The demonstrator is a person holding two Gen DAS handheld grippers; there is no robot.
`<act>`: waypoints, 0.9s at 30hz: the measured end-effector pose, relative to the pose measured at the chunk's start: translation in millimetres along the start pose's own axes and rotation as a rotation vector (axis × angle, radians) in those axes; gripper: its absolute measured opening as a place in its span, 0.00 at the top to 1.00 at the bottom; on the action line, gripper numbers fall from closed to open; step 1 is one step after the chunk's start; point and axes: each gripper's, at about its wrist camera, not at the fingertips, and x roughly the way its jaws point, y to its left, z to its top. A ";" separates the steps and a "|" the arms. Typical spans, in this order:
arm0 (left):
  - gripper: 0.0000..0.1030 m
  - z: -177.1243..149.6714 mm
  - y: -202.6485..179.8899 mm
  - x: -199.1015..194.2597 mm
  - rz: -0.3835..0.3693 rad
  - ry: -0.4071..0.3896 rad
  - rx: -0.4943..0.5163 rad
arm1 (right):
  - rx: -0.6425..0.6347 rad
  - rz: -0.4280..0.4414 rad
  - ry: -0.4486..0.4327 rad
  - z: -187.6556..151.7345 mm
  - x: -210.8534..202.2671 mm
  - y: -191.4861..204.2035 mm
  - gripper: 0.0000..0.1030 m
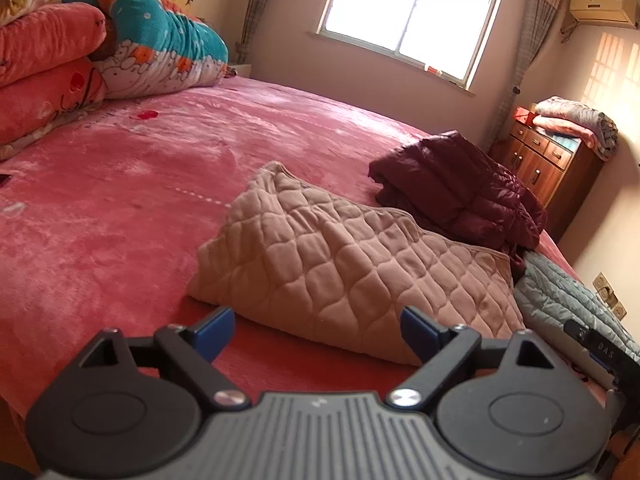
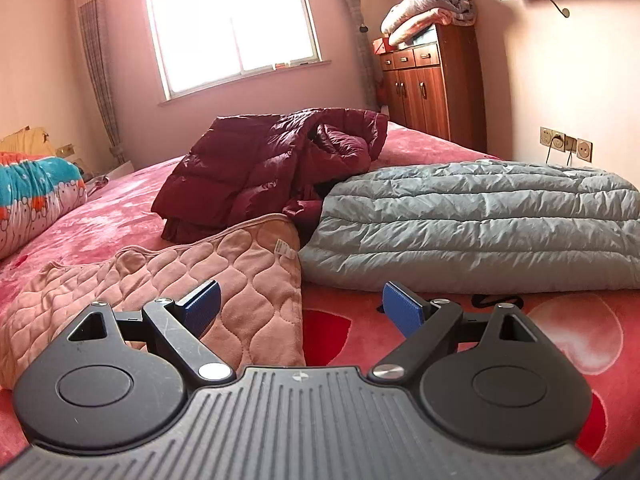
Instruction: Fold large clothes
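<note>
Left gripper (image 1: 318,330) spread, empty; right gripper (image 2: 300,306) spread, empty; pink quilt (image 1: 348,268) folded on bed (image 1: 120,200); grey coat (image 2: 480,224) beside.

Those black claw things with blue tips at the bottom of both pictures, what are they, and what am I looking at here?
Each is a hand-held gripper: a person carries one in each hand, and a small camera on it looks out along its two fingers. One picture comes from the left hand-held gripper, the other from the right hand-held gripper. Both stand open and hold nothing. They look over a bed with a pink blanket. On it lie three big garments: a folded tan quilted one nearest, a crumpled maroon puffer jacket behind, and a flat grey puffer jacket beside it. Rolled bright bedding sits at the far end.
</note>
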 end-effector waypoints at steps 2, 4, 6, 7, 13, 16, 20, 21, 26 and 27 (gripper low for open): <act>0.10 1.0 1.1 0.5 0.005 -0.005 -0.002 | -0.009 -0.002 0.003 -0.1 1.5 -0.6 0.00; 0.10 1.9 2.3 6.2 0.006 0.001 -0.004 | -0.015 -0.016 0.001 0.0 1.3 -1.7 0.00; 0.10 1.7 3.2 12.8 0.009 0.007 -0.006 | -0.011 -0.031 0.004 0.1 2.8 -2.9 0.00; 0.10 1.1 4.2 17.5 0.010 0.012 -0.009 | -0.008 -0.035 0.007 -0.2 4.0 -3.3 0.00; 0.10 -5.4 13.5 39.0 0.022 0.044 -0.037 | -0.016 -0.065 0.033 -0.2 20.4 -4.2 0.00; 0.10 -7.3 19.5 48.4 0.034 0.059 -0.054 | 0.004 -0.055 0.059 0.6 32.0 -5.8 0.00; 0.10 -6.5 27.3 59.2 0.054 0.070 -0.065 | 0.057 0.048 0.115 1.8 49.0 -9.7 0.00; 0.10 -5.2 29.6 61.6 0.057 0.069 -0.068 | 0.088 0.088 0.136 1.9 52.7 -12.6 0.00; 0.10 8.2 40.0 74.6 0.051 0.053 -0.073 | 0.279 0.275 0.252 0.7 83.3 -34.6 0.00; 0.10 12.3 42.8 77.6 0.044 0.047 -0.075 | 0.331 0.305 0.275 -1.0 90.0 -39.9 0.00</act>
